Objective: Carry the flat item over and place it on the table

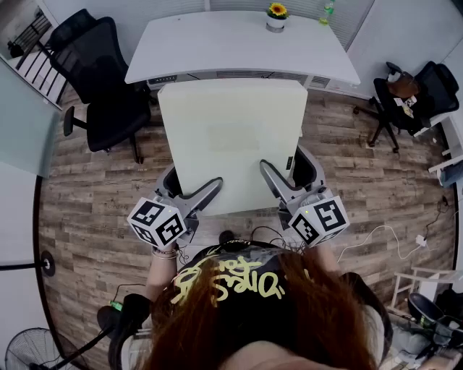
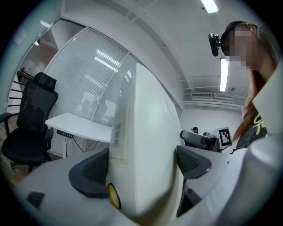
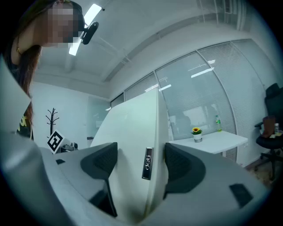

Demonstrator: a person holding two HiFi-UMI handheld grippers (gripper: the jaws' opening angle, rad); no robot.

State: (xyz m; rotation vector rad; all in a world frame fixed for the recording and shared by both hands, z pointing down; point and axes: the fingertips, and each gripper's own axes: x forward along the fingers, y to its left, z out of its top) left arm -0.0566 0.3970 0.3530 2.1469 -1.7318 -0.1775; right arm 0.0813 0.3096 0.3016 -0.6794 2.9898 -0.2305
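Jaws of both grippers [image 1: 195,186] [image 1: 283,170] clamp the flat item [image 1: 231,137].

Beneath my left gripper [image 1: 192,186] and right gripper [image 1: 288,172] I lose the flat item's [image 1: 231,130] near corners; its edge label [image 2: 116,130] is too small to read.

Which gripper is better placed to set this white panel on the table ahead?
Neither alone: left gripper and right gripper each clamp the white panel at its near edge, table straight ahead. Use both.

Black office chair [image 1: 101,79] on wood floor [image 1: 94,188]; sunflower pot [image 1: 276,16] near green bottle [image 1: 329,11].
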